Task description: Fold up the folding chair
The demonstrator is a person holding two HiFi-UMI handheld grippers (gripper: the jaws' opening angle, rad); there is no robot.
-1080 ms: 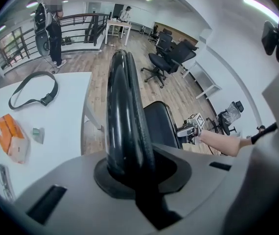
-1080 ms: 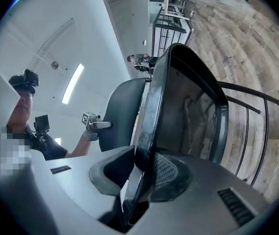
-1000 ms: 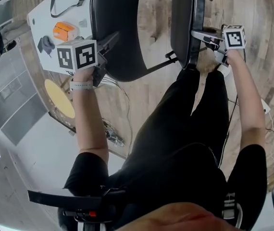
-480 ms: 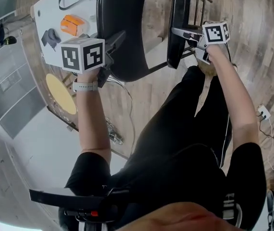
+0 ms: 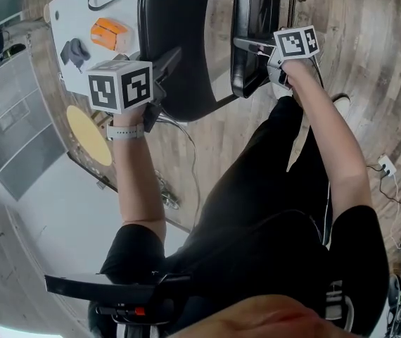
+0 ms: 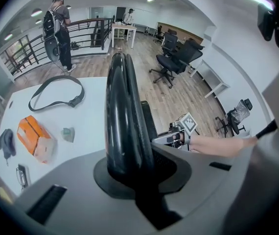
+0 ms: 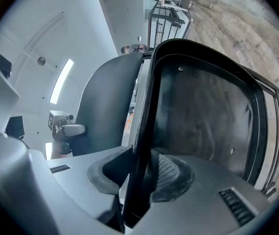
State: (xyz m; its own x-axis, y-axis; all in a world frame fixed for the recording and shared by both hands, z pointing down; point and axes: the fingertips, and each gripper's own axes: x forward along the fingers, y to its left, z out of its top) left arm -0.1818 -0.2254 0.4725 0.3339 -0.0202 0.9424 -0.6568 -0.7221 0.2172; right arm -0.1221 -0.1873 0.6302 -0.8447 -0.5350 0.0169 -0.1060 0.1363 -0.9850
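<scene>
Black plastic all over: the folding chair (image 5: 186, 83) stands just beside the white table (image 5: 67, 16), with its back (image 5: 179, 20) on the table side. The left gripper (image 5: 164, 63) is clamped narrowly on the rim of that back. Farther from the table, the right gripper (image 5: 255, 46) pinches the thin edge of the seat (image 5: 257, 20), which is tipped up on edge, near the back but apart from it. An orange box (image 5: 109, 34) lies on the table.

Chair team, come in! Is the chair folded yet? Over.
Copy: left gripper shut on backrest edge, right gripper shut on seat edge. Seat tipped up near backrest, gap between, not folded yet. A white table beside backrest, nothing seen between them.
</scene>
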